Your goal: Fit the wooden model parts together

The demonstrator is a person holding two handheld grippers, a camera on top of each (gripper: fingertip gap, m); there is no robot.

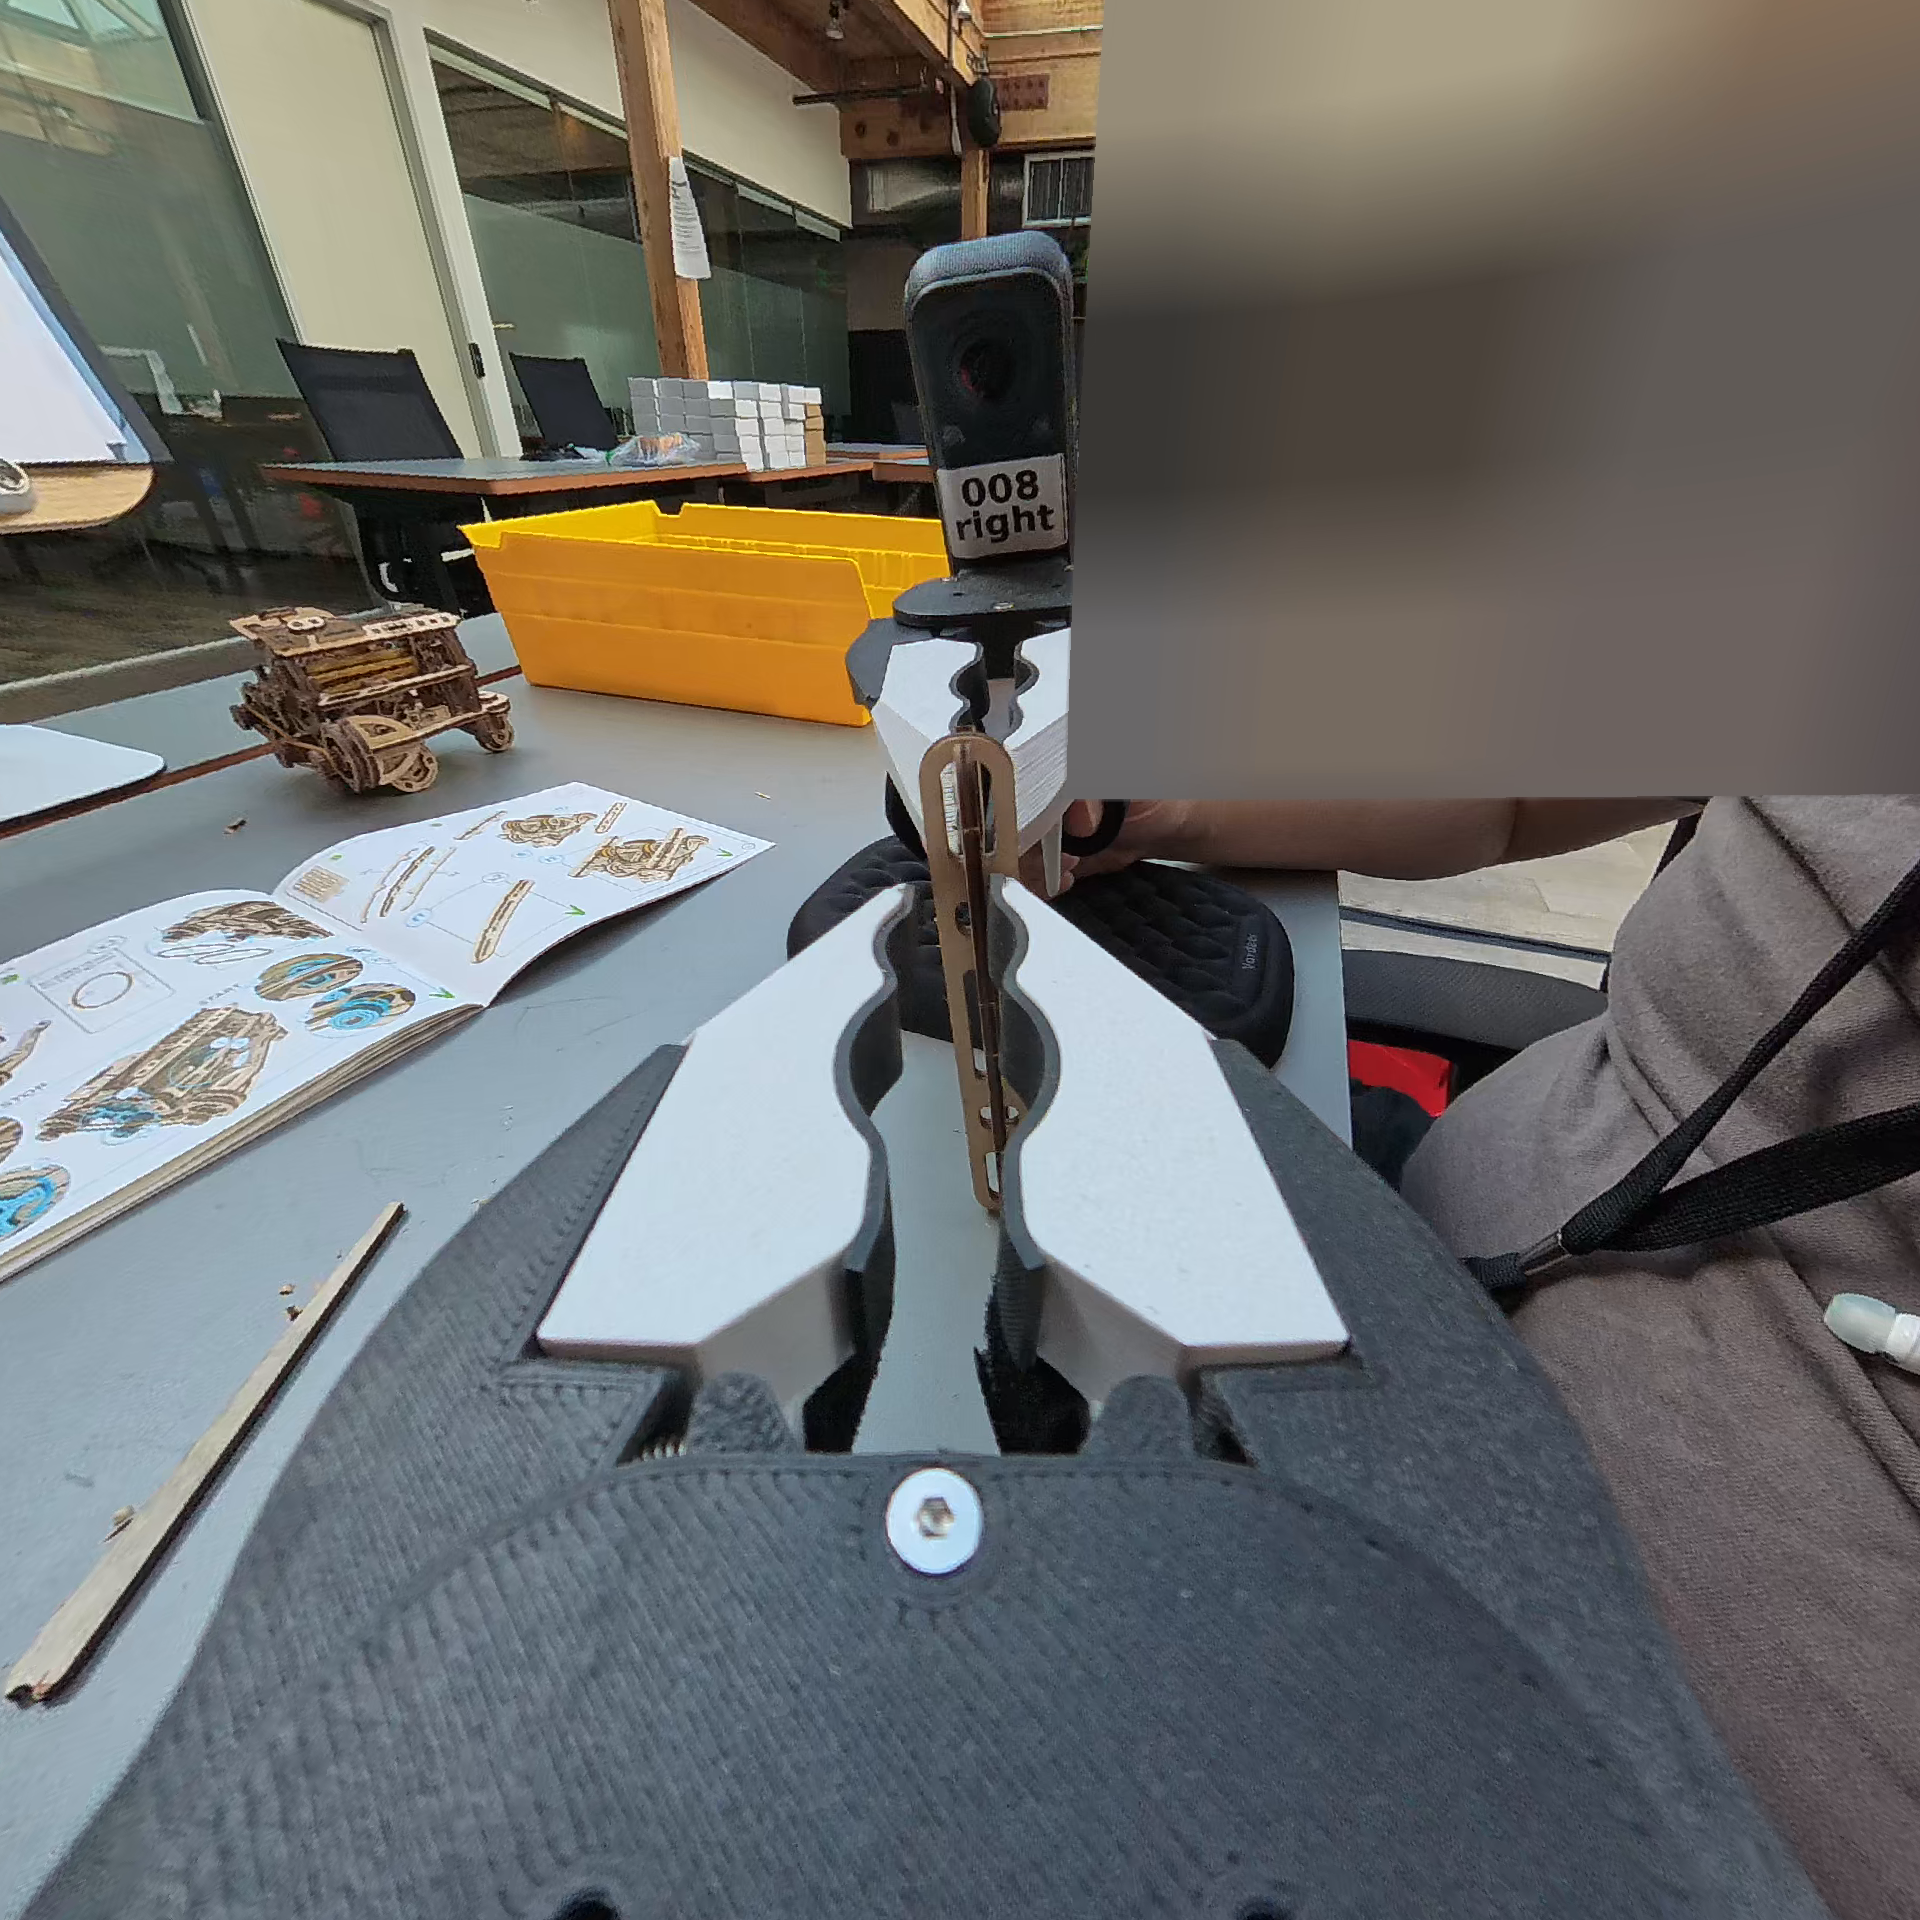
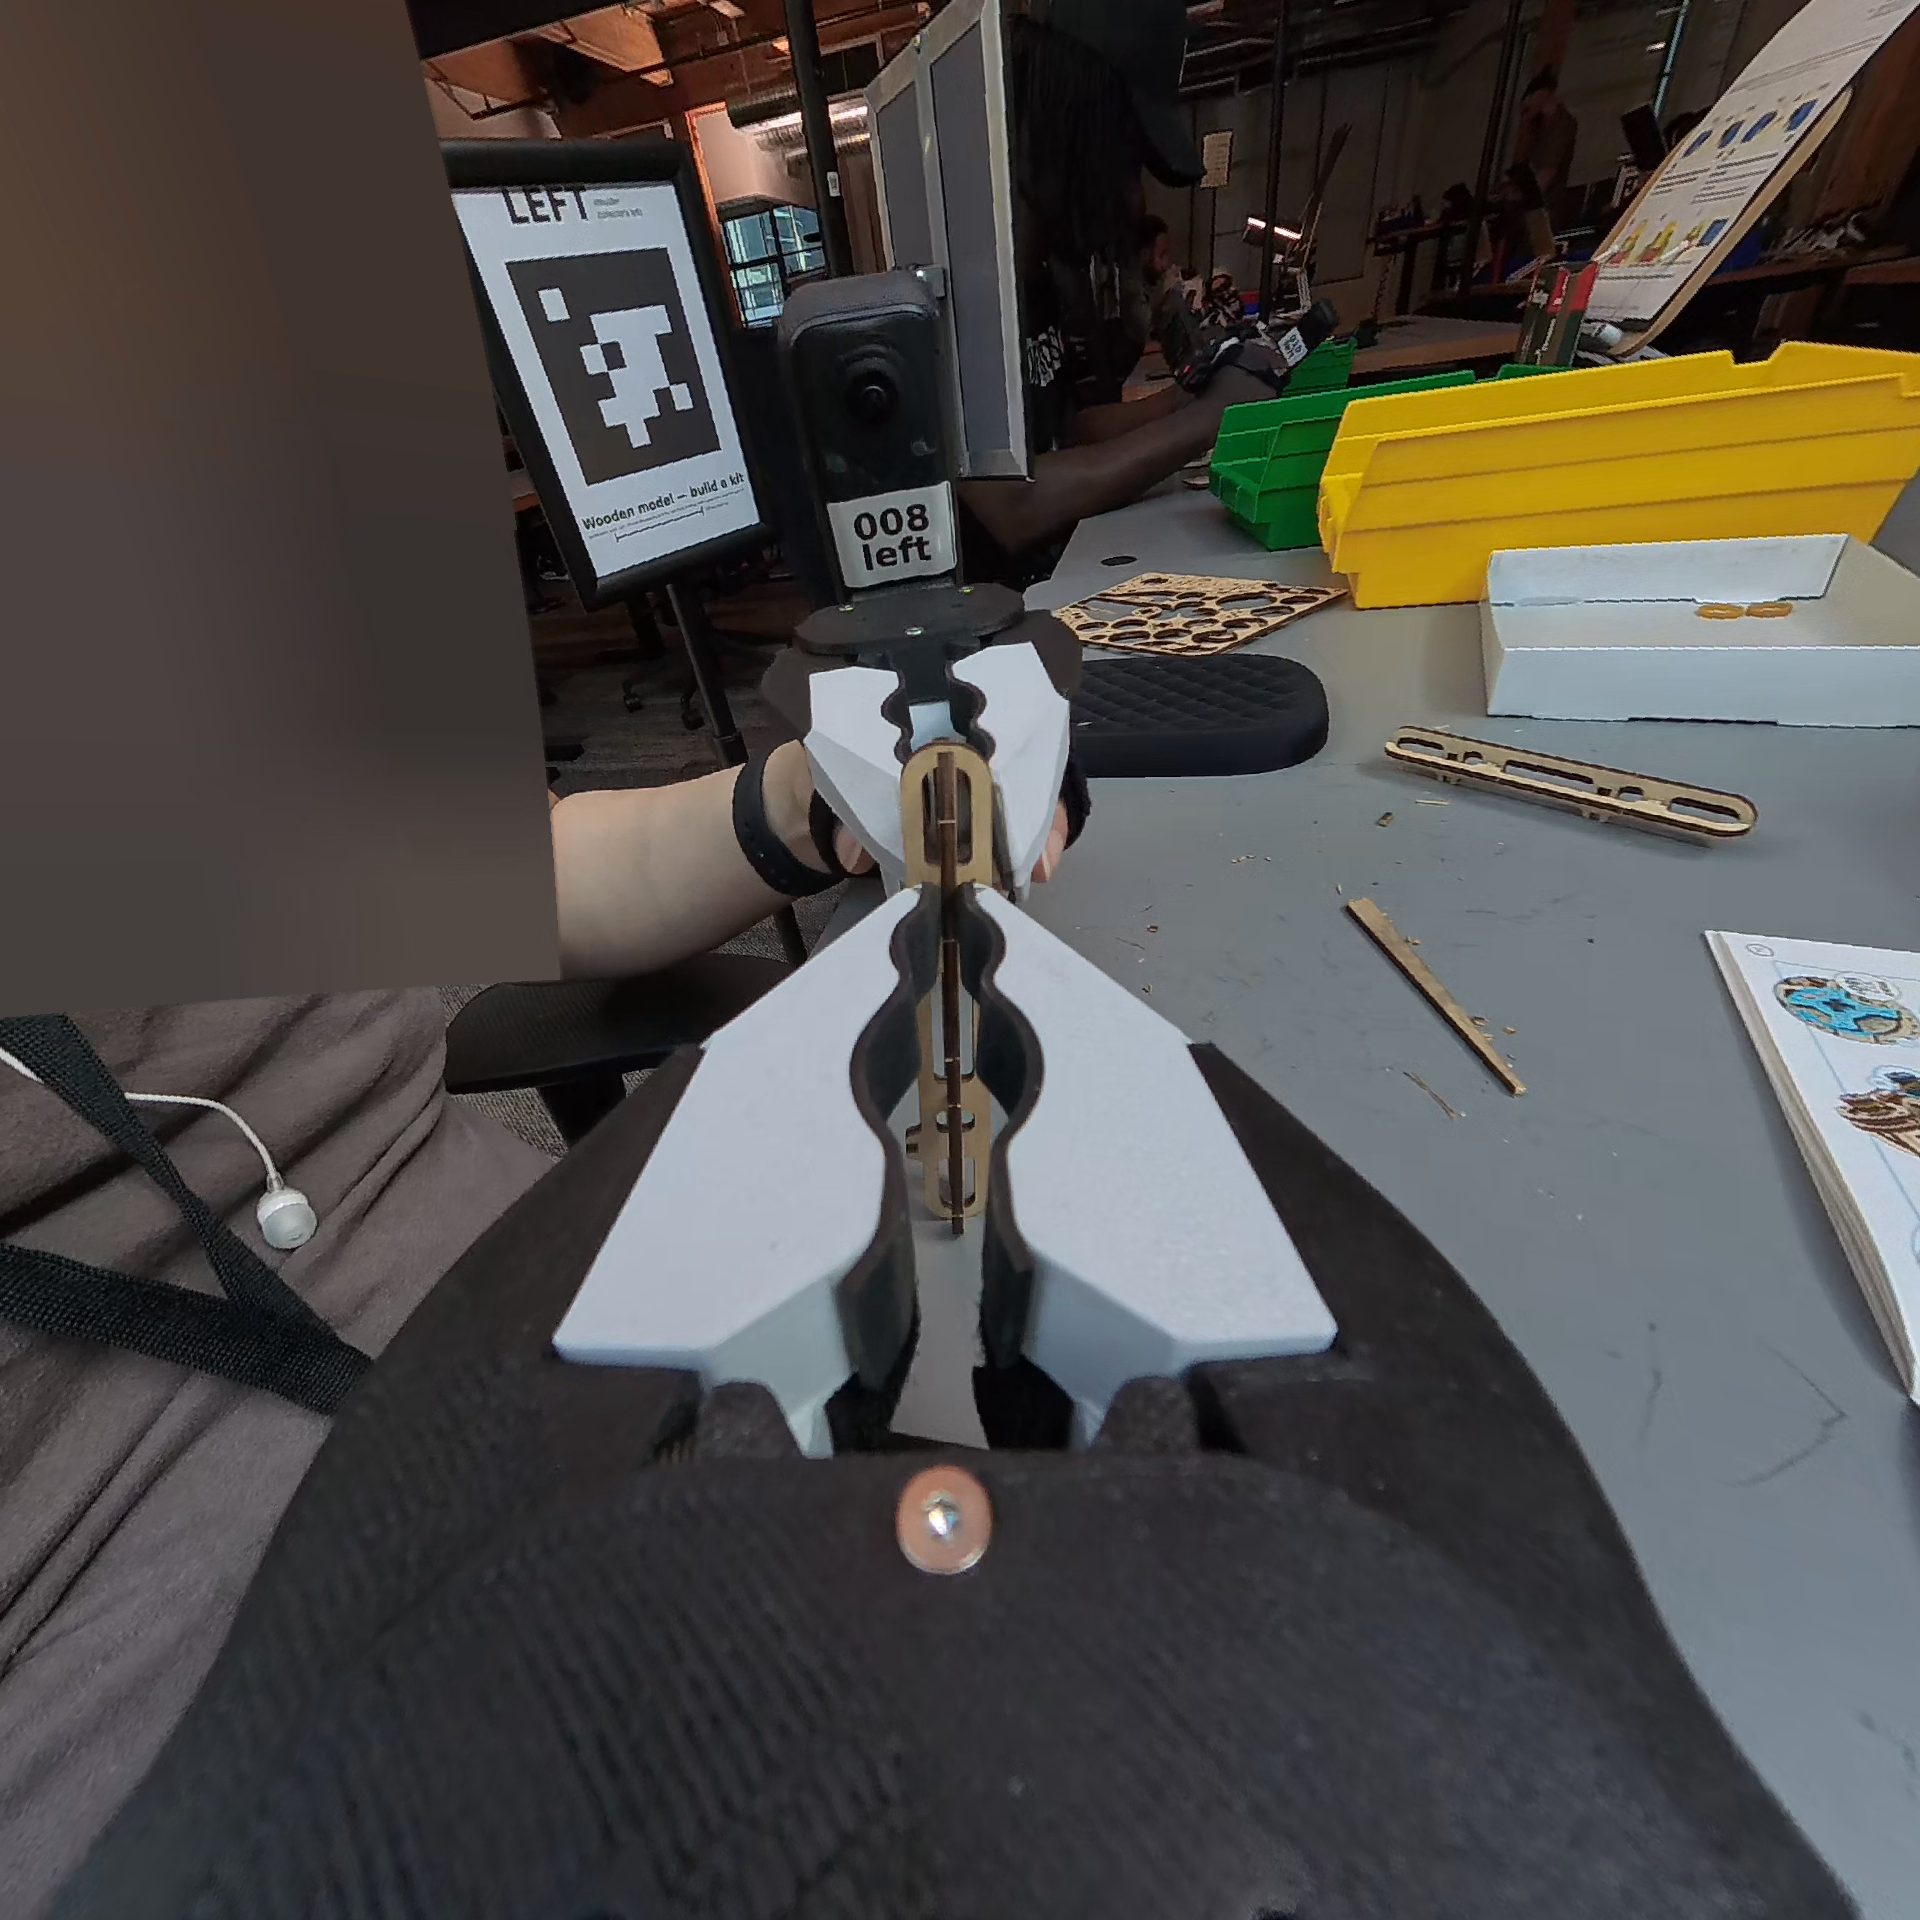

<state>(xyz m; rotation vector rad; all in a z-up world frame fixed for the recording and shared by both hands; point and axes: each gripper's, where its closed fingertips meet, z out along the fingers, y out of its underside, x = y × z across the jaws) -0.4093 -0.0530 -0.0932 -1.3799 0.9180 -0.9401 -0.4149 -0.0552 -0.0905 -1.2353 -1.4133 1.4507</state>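
The slotted wooden strip (image 1: 971, 966) hangs in the air between the two grippers, above the near edge of the grey table (image 1: 665, 1039), a thinner wooden rib (image 2: 948, 997) set edge-on along its middle. Its long axis runs straight from one tool to the other, so any pressing or pulling should act along that line. The left gripper (image 1: 956, 894) is nearly closed around one end, though whether its pads actually pinch the wood is unclear. The right gripper (image 2: 940, 904) faces it and is closed to a narrow gap around the other end. Both look equally near. A second slotted strip (image 2: 1574, 784) lies well apart, toward the yellow bin (image 2: 1621, 468).
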